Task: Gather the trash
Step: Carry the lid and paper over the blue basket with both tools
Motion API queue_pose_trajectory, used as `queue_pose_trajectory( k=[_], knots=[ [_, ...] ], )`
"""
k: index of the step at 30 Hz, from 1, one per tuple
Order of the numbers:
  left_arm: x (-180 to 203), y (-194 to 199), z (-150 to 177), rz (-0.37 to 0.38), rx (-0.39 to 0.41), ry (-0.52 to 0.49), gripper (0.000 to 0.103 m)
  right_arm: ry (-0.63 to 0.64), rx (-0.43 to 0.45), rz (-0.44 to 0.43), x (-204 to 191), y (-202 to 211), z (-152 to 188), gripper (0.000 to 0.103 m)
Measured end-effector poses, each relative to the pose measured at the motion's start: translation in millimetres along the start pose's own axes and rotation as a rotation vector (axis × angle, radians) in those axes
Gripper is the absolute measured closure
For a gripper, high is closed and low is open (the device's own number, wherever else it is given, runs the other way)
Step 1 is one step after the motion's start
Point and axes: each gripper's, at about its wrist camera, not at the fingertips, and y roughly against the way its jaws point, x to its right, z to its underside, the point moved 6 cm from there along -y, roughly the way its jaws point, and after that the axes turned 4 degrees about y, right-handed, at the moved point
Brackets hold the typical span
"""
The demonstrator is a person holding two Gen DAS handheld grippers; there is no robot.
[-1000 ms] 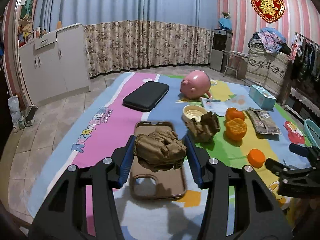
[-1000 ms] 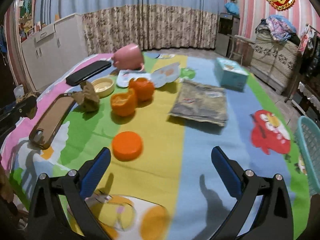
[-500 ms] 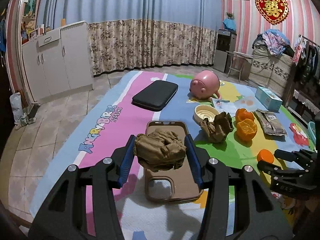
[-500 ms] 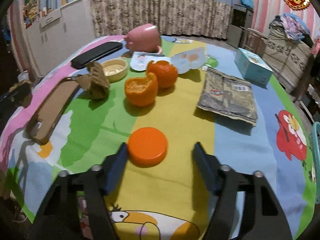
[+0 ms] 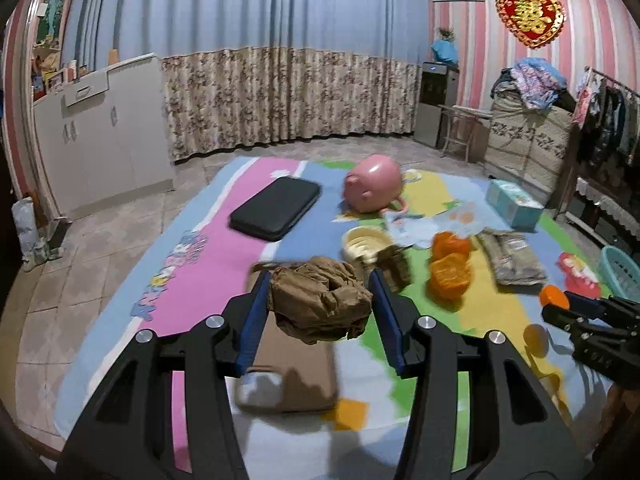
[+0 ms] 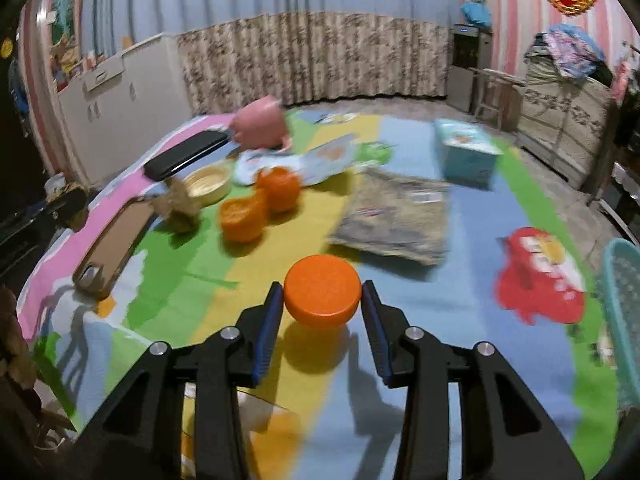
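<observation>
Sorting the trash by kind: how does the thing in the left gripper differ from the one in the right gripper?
The left gripper holds a crumpled brown paper wad, dull, creased and irregular; the right gripper holds an orange cap, smooth, round and flat-topped. The wad bulges below the fingers; the cap sits neatly between them. The right jaws have just closed on the cap. Both are lifted off the mat.

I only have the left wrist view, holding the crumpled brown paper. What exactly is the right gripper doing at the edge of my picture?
Observer: The right gripper is shut on the orange cap; its jaws have just been closing around it.
Operator: Is the cap off the mat?
Observer: It looks lifted, with its shadow showing on the mat below it.
Operator: Where's the basket?
Observer: The teal basket is at the right view's far right edge.
</observation>
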Motion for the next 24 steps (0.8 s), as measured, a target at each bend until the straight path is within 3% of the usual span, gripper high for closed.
queue_pose_trajectory(
  k=[7,15,19,24],
  knots=[
    [65,4,-12,0.081,0.021,-0.026,0.055,-0.079,0.044,0.129,103,46,-2,0.063],
    [168,1,-16,0.2,0.023,-0.09,0.055,-0.177,0.107,0.284,228,98,2,0.063],
    [219,2,-19,0.246,0.031,-0.136,0.055,-0.285,0.141,0.297,280,111,15,0.063],
    [284,7,-18,0.329,0.039,-0.188,0.055,-0.315,0.179,0.353,320,129,24,0.063]
  ],
)
